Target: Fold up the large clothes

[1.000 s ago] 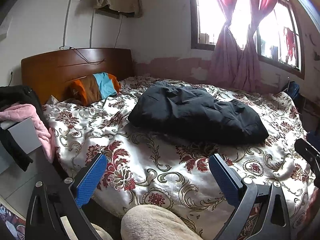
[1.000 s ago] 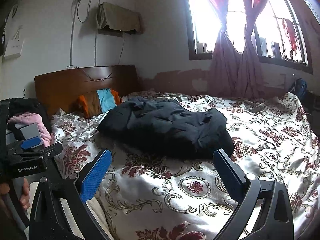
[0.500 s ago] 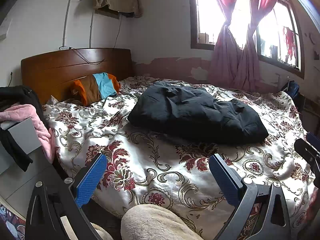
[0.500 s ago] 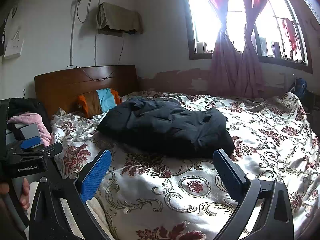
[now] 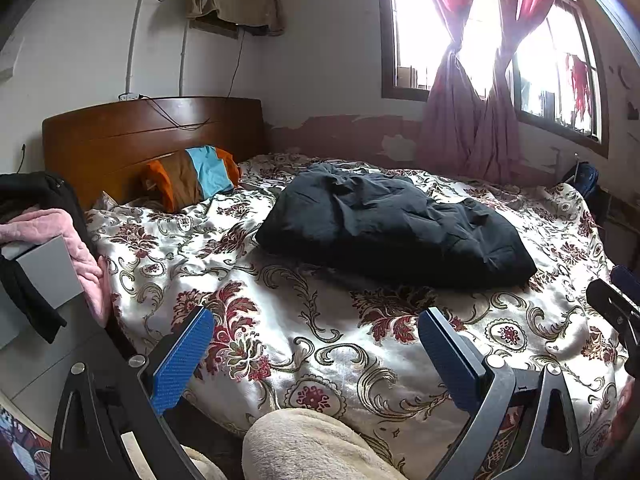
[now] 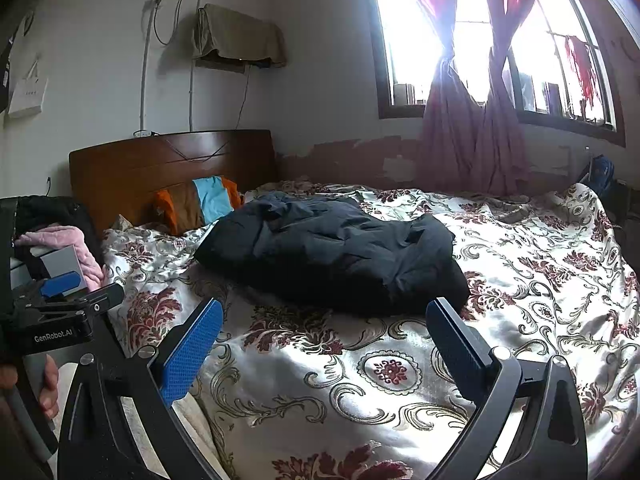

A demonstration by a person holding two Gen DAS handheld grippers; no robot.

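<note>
A large black padded jacket point(image 5: 392, 224) lies bunched in a heap on the floral bedspread point(image 5: 304, 344), in the middle of the bed; it also shows in the right wrist view point(image 6: 332, 256). My left gripper point(image 5: 316, 356) is open and empty, held over the near edge of the bed, well short of the jacket. My right gripper point(image 6: 324, 352) is open and empty, also short of the jacket. The left gripper's body point(image 6: 56, 320) shows at the left of the right wrist view.
A wooden headboard point(image 5: 152, 136) and an orange, brown and blue pillow point(image 5: 192, 176) stand at the bed's far left. Pink and black clothes point(image 5: 44, 232) hang over a grey box at left. A window with tied red curtains point(image 5: 472, 112) is behind the bed.
</note>
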